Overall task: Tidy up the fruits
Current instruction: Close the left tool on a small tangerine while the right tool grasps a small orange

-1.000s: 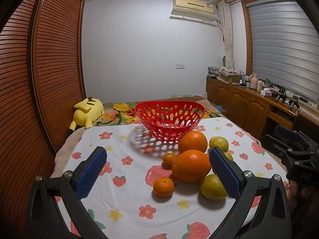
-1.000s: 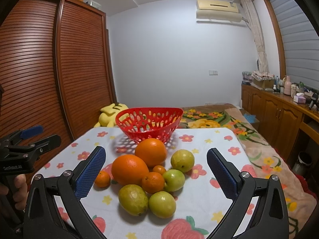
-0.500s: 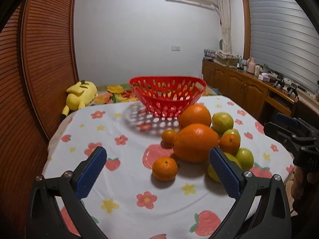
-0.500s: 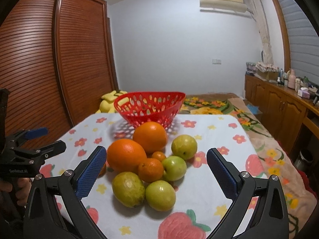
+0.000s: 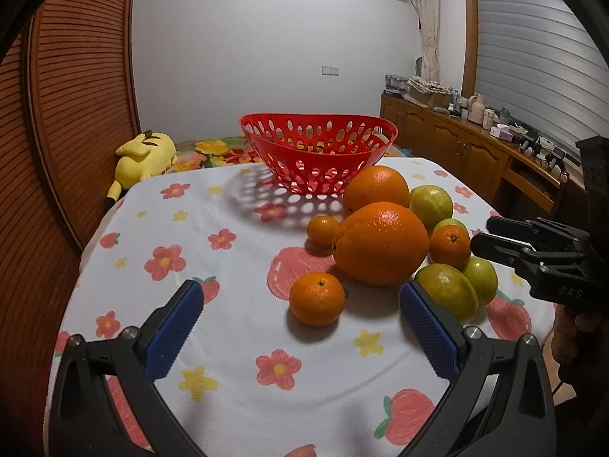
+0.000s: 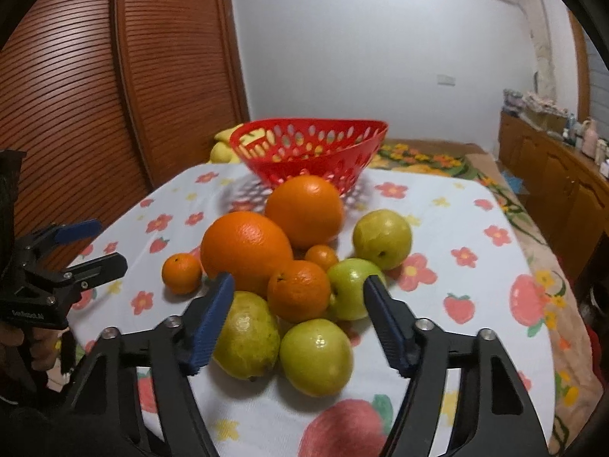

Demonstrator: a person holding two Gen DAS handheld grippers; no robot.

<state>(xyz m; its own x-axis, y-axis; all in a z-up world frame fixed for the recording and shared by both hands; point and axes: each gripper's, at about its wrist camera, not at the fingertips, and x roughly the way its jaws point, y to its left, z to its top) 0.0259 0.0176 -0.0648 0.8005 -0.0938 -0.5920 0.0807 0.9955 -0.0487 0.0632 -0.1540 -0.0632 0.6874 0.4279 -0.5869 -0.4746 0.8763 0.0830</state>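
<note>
A red perforated basket (image 5: 319, 152) stands empty at the far side of the table, also in the right wrist view (image 6: 308, 152). In front of it lies a cluster of fruit: two large oranges (image 5: 380, 243) (image 6: 304, 209), small mandarins (image 5: 317, 299) (image 6: 298, 291) and several green fruits (image 6: 316, 356). My left gripper (image 5: 300, 325) is open, low over the cloth, with a small mandarin just ahead between its fingers. My right gripper (image 6: 297, 312) is open, its blue pads on either side of the near mandarin and green fruits, touching nothing.
The table carries a white cloth with flowers and strawberries (image 5: 228, 266). A yellow plush toy (image 5: 146, 156) lies beyond the far left edge. Wooden louvred doors (image 6: 76, 114) stand at left; a wooden cabinet (image 5: 475, 148) runs along the right wall.
Both grippers have moved forward and down towards the fruit cluster. The right gripper's jaws have narrowed but stay open. The fruit has not moved.
</note>
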